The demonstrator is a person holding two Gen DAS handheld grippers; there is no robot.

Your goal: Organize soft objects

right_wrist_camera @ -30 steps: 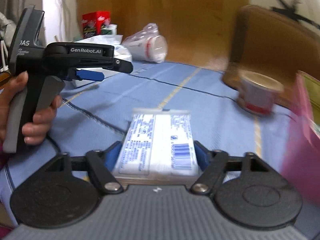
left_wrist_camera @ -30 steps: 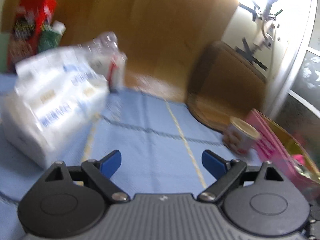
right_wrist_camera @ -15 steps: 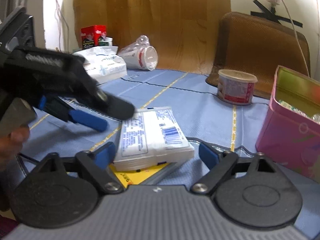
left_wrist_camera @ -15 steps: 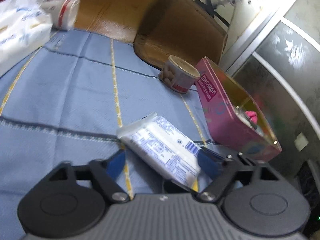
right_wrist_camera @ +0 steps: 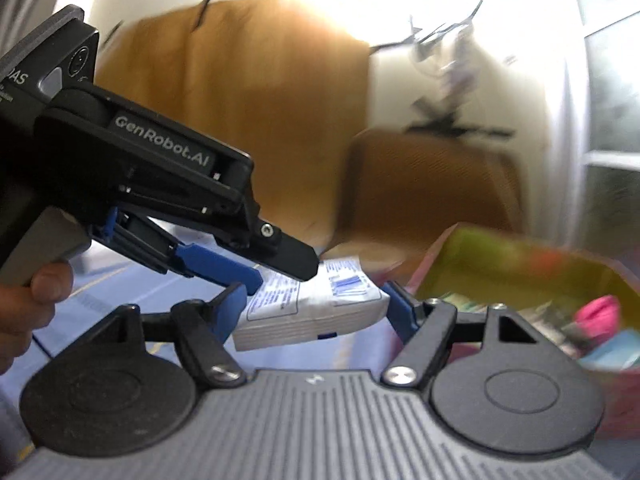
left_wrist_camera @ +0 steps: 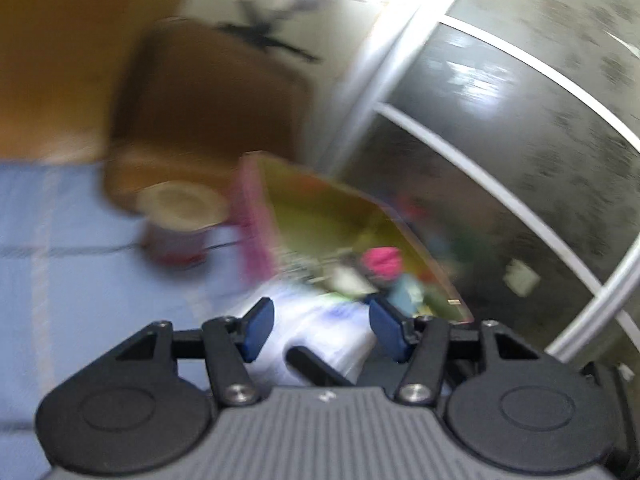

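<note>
A white tissue pack [right_wrist_camera: 320,304] with blue print hangs above the blue tablecloth [left_wrist_camera: 80,260], close to the open pink tin [right_wrist_camera: 520,264]. My left gripper [right_wrist_camera: 280,268] comes in from the left and its jaws are closing on the pack from above and below. In the blurred left wrist view the pack [left_wrist_camera: 320,332] fills the gap between the left gripper's [left_wrist_camera: 324,330] blue pads. My right gripper [right_wrist_camera: 314,312] is also closing, its pads touching the pack's two ends. The tin [left_wrist_camera: 256,216] holds several small items, one of them bright pink.
A paper cup [left_wrist_camera: 180,220] with a red band stands left of the tin. Behind both leans a brown cushion [right_wrist_camera: 420,184] against a wooden wall. A glass door [left_wrist_camera: 500,140] is to the right. A person's hand [right_wrist_camera: 32,300] grips the left handle.
The left gripper swung right from the big tissue bundle and shut around the pack. Both grippers rose with the pack and turned toward the pink tin.
</note>
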